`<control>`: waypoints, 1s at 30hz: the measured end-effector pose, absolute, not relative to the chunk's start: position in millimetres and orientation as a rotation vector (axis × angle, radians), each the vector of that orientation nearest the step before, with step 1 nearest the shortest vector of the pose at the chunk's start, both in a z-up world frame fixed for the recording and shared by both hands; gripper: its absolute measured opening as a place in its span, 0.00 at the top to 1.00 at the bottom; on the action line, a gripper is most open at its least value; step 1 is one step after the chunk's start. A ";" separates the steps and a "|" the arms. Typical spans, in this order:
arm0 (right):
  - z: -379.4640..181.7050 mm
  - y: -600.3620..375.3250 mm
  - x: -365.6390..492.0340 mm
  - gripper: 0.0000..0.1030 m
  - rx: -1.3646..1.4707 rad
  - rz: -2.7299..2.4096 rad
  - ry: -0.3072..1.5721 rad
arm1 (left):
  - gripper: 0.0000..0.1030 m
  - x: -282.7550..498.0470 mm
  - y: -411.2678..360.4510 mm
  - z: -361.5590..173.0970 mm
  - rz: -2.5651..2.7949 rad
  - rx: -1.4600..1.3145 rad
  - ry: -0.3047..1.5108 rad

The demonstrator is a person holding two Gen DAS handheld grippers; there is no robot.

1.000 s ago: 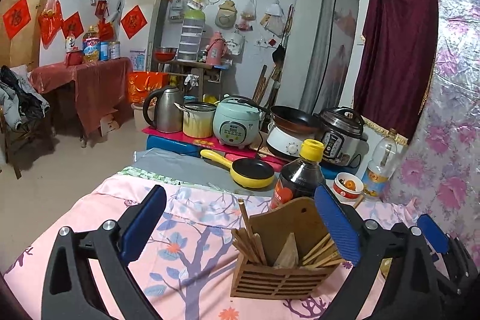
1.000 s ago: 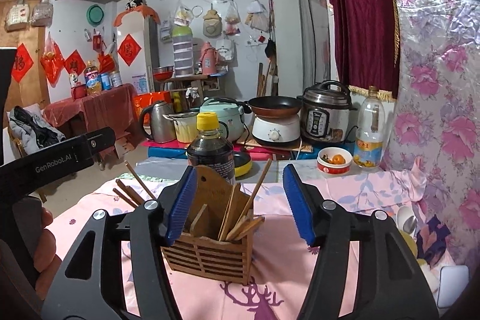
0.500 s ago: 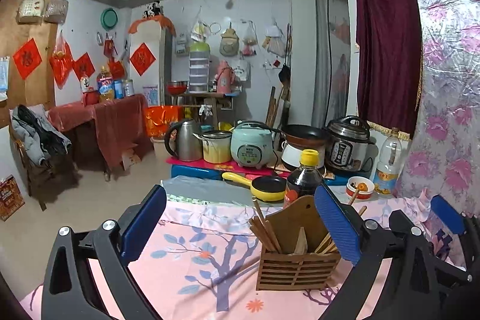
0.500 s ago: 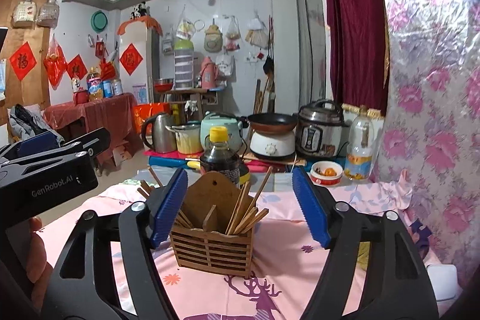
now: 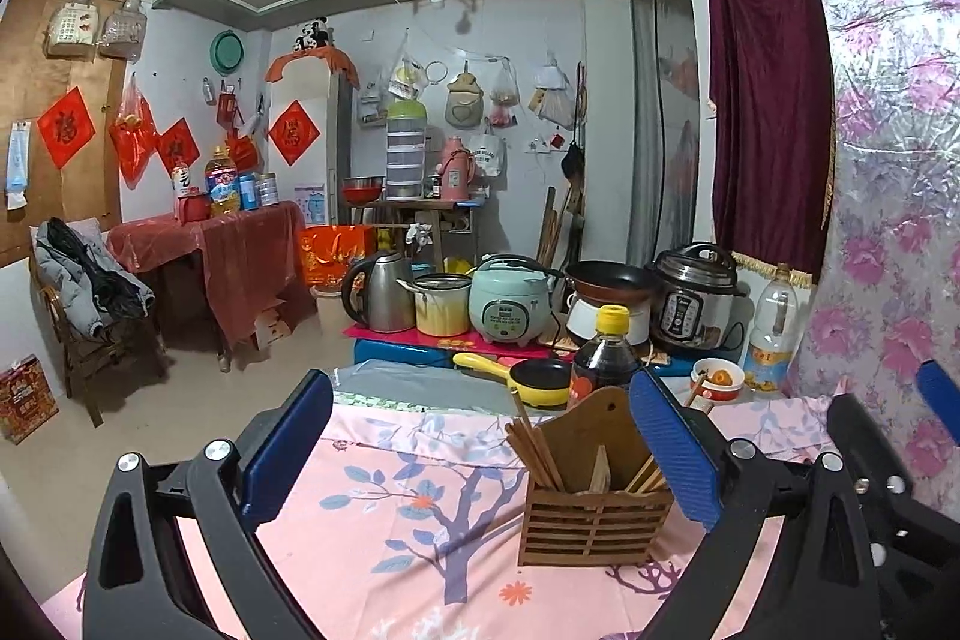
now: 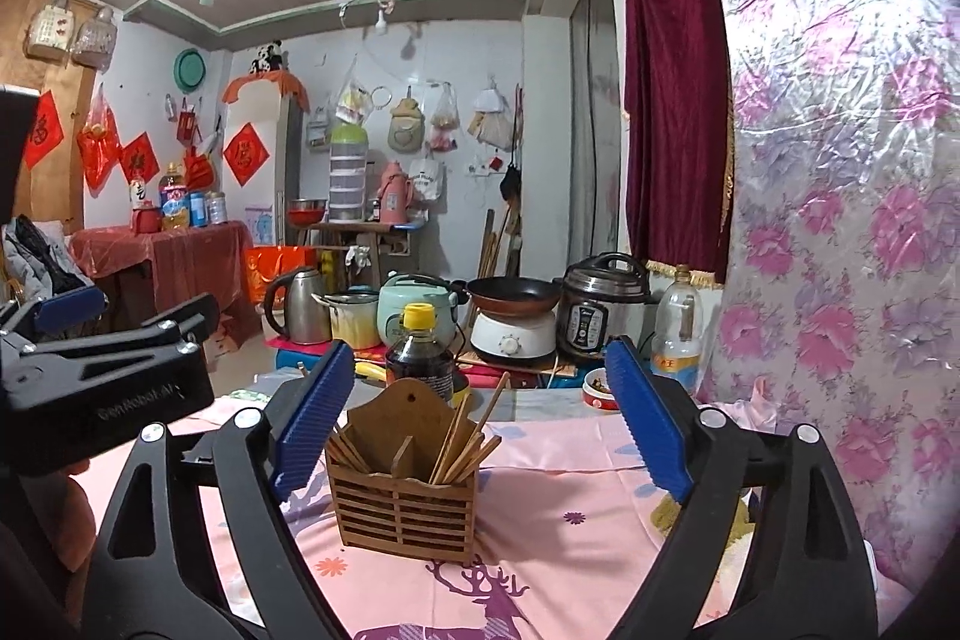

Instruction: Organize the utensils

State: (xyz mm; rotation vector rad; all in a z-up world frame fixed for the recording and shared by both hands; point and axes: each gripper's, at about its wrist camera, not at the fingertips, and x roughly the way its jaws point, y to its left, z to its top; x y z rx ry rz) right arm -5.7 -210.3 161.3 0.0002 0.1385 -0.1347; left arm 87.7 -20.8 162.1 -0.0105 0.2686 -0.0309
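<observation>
Table (image 5: pixel 384 538) covered with a pink cloth printed with trees and a deer; fills the lower half of both wrist views.

Behind the far edge of the table, a low stand carries a row of kitchen appliances: steel kettle (image 5: pixel 384 292), lidded pot (image 5: pixel 442 304), pale green rice cooker (image 5: pixel 510 298), dark pan (image 5: pixel 609 277) on a white burner, pressure cooker (image 5: pixel 696 298). A yellow-handled pan (image 5: pixel 528 379) lies in front of them.

Left gripper (image 5: pixel 477 460): blue pads wide apart, nothing between them, held above the cloth. Right gripper (image 6: pixel 480 424): pads likewise spread wide, gripping nothing; the wooden holder sits framed between its fingers but untouched.

Wooden holder (image 6: pixel 405 487): slatted box with a tall arched back board, standing upright on the cloth near the middle of the table. In the left view it (image 5: pixel 594 496) lies toward the right finger, partly hidden by the pad.

Dark sauce bottle (image 6: pixel 420 361) with yellow cap stands just behind the holder. A small bowl (image 5: pixel 717 379) and a clear plastic bottle (image 5: pixel 774 328) sit near the floral wall.

Chopsticks (image 6: pixel 462 445): bundles standing tilted in the holder's compartments, one group at the left side, a larger one at the right; one stick leans out farther than the rest. Exact count cannot be told.
</observation>
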 end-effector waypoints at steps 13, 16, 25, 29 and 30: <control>92.6 -222.7 -20.7 0.06 -0.004 -0.160 0.325 | 0.06 79.0 -0.9 78.4 0.016 0.029 0.463; 81.8 -225.2 -9.5 0.06 0.010 -0.136 0.397 | 0.06 89.2 -11.8 60.9 0.063 0.112 0.487; 94.4 -244.0 -22.0 0.06 0.050 -0.194 0.328 | 0.06 66.3 -23.0 69.8 0.035 0.155 0.396; 103.8 -250.9 -34.1 0.06 0.097 -0.215 0.271 | 0.06 53.6 -21.6 78.8 0.024 0.119 0.358; 105.3 -251.7 -36.1 0.06 0.105 -0.217 0.263 | 0.06 51.1 -20.3 79.7 0.018 0.107 0.356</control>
